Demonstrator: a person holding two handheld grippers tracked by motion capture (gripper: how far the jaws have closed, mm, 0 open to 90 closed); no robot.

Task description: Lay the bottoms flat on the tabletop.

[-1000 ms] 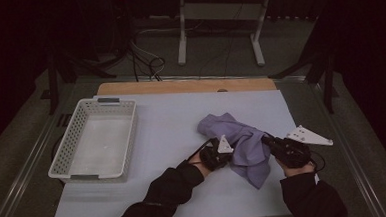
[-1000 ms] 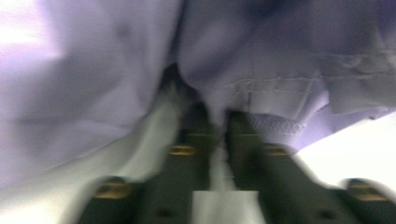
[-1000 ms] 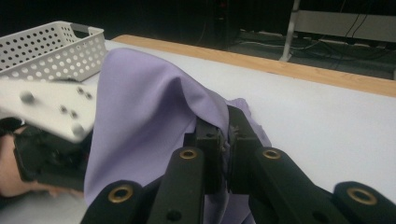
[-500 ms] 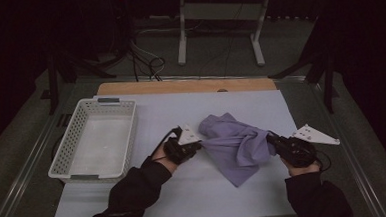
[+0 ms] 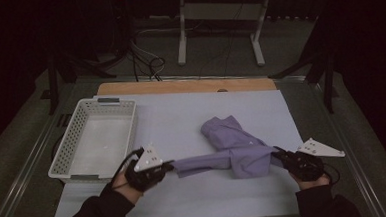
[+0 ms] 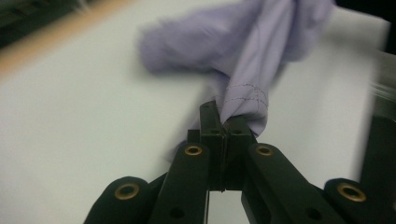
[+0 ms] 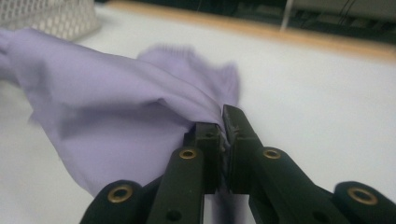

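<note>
**Cloth pulled out between two grippers**

Since the earlier frame the left gripper has drawn away toward the desk's left side, stretching the purple cloth into a long band. Its jaws are clamped on a stitched hem. The right gripper, near the desk's right edge, pinches the cloth's opposite end. A white basket stands by the left edge.

We count one lilac cloth on the one white table; one white perforated basket stands at its left; we count two grippers, the left gripper and the right gripper; two grey three-cornered plates top them.
</note>
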